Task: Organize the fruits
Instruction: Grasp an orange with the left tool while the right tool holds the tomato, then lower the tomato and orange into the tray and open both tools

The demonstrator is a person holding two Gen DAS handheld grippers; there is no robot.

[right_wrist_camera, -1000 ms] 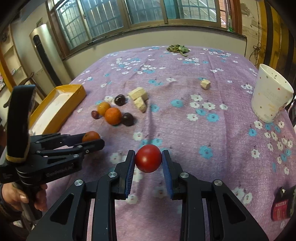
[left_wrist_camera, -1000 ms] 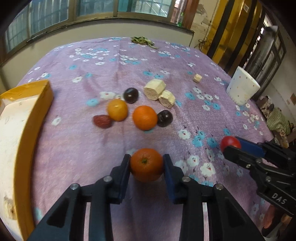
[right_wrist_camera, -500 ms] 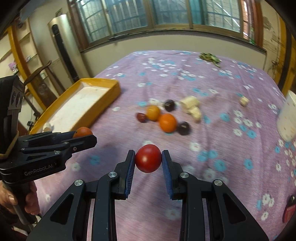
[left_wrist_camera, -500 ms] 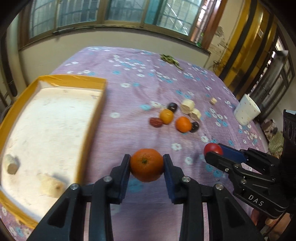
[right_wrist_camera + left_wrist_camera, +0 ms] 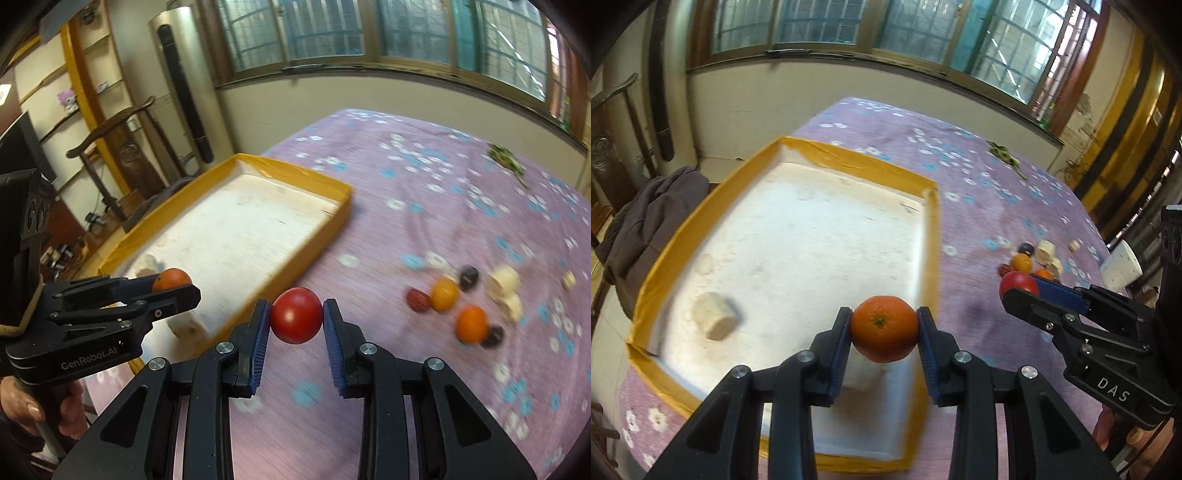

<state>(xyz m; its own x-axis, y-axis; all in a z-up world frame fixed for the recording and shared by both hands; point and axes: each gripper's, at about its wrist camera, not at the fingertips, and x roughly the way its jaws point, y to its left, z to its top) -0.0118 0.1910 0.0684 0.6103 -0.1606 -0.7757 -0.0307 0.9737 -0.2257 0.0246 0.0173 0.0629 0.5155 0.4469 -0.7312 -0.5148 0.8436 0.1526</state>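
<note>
My left gripper (image 5: 883,334) is shut on an orange (image 5: 884,328) and holds it above the near right part of the yellow-rimmed white tray (image 5: 928,236). My right gripper (image 5: 296,319) is shut on a red tomato (image 5: 296,315) above the purple cloth, just right of the tray (image 5: 325,184). The right gripper with the tomato (image 5: 1017,286) shows at the right of the left wrist view. The left gripper with the orange (image 5: 171,278) shows at the left of the right wrist view. Several small fruits (image 5: 445,293) lie loose on the cloth.
A pale cut piece (image 5: 714,317) lies in the tray. Pale chunks (image 5: 506,280) lie by the loose fruits. A white cup (image 5: 1121,266) stands at the far right. A chair with grey cloth (image 5: 646,221) stands left of the table. Green leaves (image 5: 504,157) lie at the back.
Both grippers have swung left, away from the loose fruits. The orange is now over the tray and the tomato is beside the tray's right rim. Both grips are unchanged.
</note>
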